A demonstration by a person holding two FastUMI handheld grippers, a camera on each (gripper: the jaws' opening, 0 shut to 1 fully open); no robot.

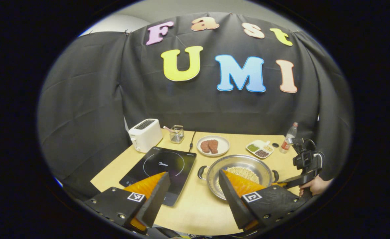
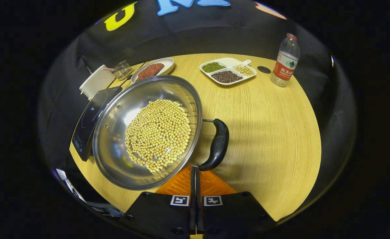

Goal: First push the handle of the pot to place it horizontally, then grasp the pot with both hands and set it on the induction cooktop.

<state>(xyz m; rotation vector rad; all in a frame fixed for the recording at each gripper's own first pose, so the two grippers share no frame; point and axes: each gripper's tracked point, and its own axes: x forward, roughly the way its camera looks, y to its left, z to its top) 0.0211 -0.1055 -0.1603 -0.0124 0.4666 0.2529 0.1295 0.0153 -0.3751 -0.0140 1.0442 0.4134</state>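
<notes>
A steel pot [image 1: 218,166] holding yellow beans sits on the wooden table, to the right of the black induction cooktop [image 1: 163,164]. It has one black handle on its left [image 1: 201,172] and one on its right [image 1: 275,175]. My left gripper [image 1: 193,173] hovers open in front of the gap between cooktop and pot, holding nothing. In the right gripper view the pot [image 2: 115,132] lies close, its black handle [image 2: 218,144] pointing toward me. My right gripper [image 2: 195,170] is shut with nothing between its fingers, its tip at the handle's near end by the rim. A hand [image 1: 314,186] holds the right gripper [image 1: 291,182].
A white toaster [image 1: 145,134] and a small glass holder [image 1: 177,133] stand behind the cooktop. A plate of meat [image 1: 213,145], a divided dish of beans [image 1: 260,148] and a water bottle [image 1: 289,133] line the back of the table. Bare table lies right of the pot [image 2: 274,132].
</notes>
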